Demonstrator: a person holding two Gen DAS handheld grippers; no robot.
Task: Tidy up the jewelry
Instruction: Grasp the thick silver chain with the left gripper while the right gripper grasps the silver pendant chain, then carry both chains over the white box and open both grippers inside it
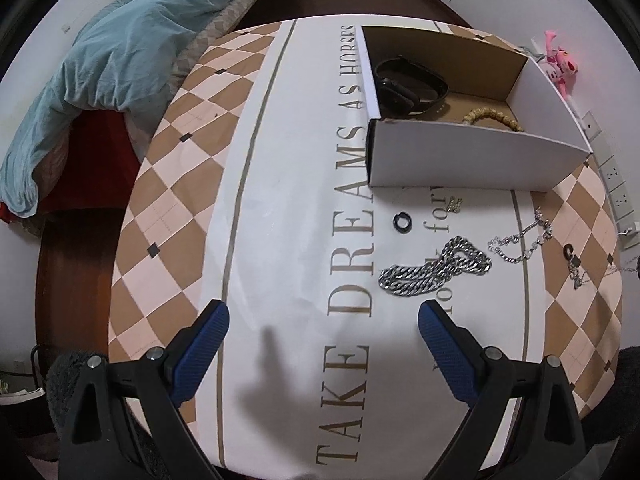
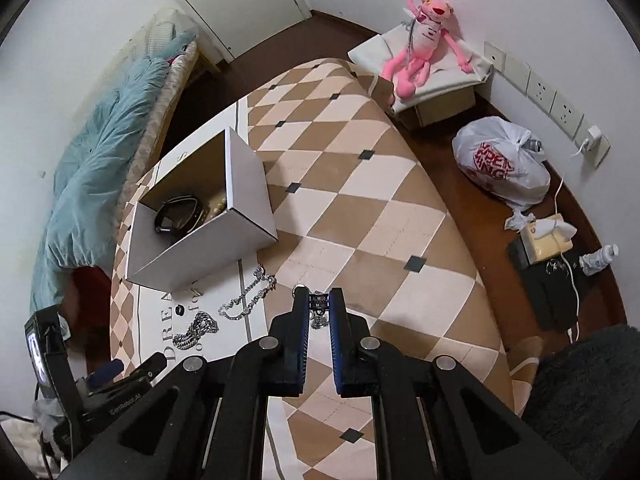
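Left wrist view. My left gripper (image 1: 323,322) hangs over the printed bench cloth (image 1: 280,184) with its fingers (image 1: 208,334) wide apart and nothing between them. The heavy silver chain (image 1: 434,270) lies just ahead and to the right of the fingertips, its long axis running left to right across the view. Beyond it are a black ring (image 1: 401,219) and a thinner chain (image 1: 520,242). The open box (image 1: 460,160) stands further on, already holding a black watch (image 1: 408,84) and a bead bracelet (image 1: 494,118).

Right wrist view. My right gripper (image 2: 319,304) has its fingers (image 2: 338,312) drawn together on a small dark pendant piece (image 2: 319,301), nipped at the very tips; whether it has left the bench I cannot tell. The box (image 2: 200,240) lies up and to the left of these fingers, with the thinner chain (image 2: 248,300) between. I judge the carry must run leftward to the box, and that the left gripper is the nearer one to the heavy chain.
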